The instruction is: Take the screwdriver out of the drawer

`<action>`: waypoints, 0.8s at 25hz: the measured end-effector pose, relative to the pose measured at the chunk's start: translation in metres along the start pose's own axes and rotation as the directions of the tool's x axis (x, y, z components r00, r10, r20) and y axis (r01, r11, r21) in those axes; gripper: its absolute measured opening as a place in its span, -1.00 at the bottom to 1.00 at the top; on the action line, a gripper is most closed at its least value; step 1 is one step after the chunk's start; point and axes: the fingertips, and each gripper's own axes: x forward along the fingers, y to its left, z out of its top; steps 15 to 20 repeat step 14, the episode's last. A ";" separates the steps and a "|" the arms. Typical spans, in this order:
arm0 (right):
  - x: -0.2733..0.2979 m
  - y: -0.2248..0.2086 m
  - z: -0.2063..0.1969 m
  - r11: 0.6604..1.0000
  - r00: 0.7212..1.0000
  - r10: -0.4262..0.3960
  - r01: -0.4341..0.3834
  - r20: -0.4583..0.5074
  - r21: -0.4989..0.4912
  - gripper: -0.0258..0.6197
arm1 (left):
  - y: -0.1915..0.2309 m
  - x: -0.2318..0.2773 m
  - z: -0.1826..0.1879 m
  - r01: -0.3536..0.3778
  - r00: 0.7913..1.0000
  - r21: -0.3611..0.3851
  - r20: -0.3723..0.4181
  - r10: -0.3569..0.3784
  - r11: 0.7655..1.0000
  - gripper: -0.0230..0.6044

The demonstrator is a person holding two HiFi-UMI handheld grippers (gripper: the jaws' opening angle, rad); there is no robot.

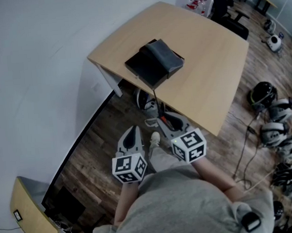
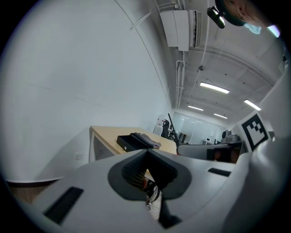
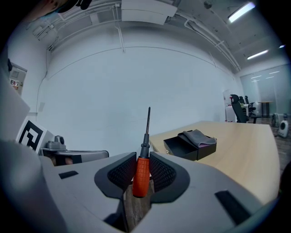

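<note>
My right gripper (image 3: 142, 159) is shut on the screwdriver (image 3: 141, 175): its orange handle sits between the ribbed pads and its thin dark shaft points up and away. In the head view the right gripper (image 1: 162, 121) is near the front edge of the wooden table (image 1: 207, 57). The black drawer (image 1: 149, 67) stands open on the table's far left part, with a grey cloth (image 1: 165, 55) lying over it. The drawer (image 3: 188, 148) lies well ahead of the held tool. My left gripper (image 1: 133, 131) hangs beside the right one, below table height, jaws closed to a point with nothing between them.
A white wall runs along the left. Several helmets (image 1: 276, 122) and cables lie on the wood floor at the right. A light wooden panel (image 1: 30, 215) leans at the bottom left. The person's shoe (image 1: 154, 138) shows between the grippers. Office chairs stand beyond the table.
</note>
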 end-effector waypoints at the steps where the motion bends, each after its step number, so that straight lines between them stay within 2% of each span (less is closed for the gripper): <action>1: 0.001 -0.001 0.000 1.000 1.000 -0.002 0.002 0.000 0.002 -0.64 | 0.000 0.001 0.000 0.001 1.000 0.000 -0.001 -0.001 1.000 -0.93; 20: 0.009 -0.003 0.000 1.000 1.000 0.005 -0.005 -0.001 0.028 -0.64 | 0.007 0.006 0.001 0.005 1.000 -0.002 -0.012 -0.005 1.000 -0.93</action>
